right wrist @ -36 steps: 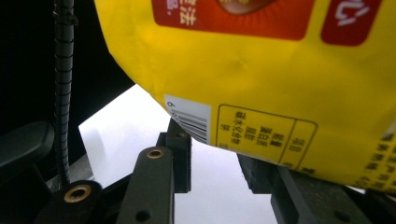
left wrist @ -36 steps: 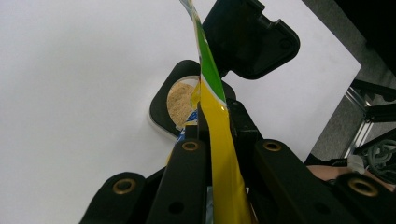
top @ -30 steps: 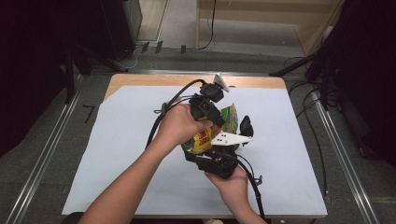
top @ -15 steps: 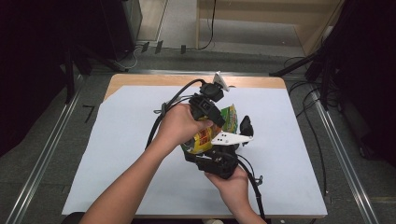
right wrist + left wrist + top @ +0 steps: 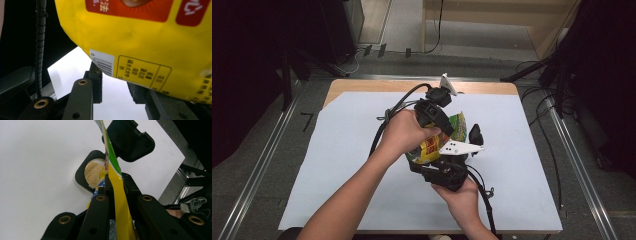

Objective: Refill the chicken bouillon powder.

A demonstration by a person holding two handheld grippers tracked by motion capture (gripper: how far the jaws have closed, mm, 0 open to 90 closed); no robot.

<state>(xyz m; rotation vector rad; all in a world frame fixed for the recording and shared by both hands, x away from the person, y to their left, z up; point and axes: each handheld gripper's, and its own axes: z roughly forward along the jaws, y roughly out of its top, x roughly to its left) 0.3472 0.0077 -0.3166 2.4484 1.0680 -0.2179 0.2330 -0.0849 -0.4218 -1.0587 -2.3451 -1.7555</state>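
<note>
white sheet over wooden table, dark floor and cables around. both hands meet near the middle of the sheet, holding a yellow-green pouch up off the surface.

left gripper: jaws nearly shut, pinching the thin top edge of the pouch; film runs edge-on straight up between the two black jaws. beyond the jaws, black box with tan powder inside and its hinged lid standing open, resting on the sheet just under the pouch mouth.

right gripper: jaws partly apart, bottom of the pouch with barcode sitting above and between them; right jaw half hidden behind the pouch, so cannot tell if pads press on it. in the high view right gripper sits under the pouch, left hand above it.

step looks like pouring from pouch into box. to do well: keep top pinch firm, keep mouth lined up over the box, tip slowly from the bottom, avoid jerks or powder lands on the sheet. keep bottom support steady so film does not fold and choke the flow.
</note>
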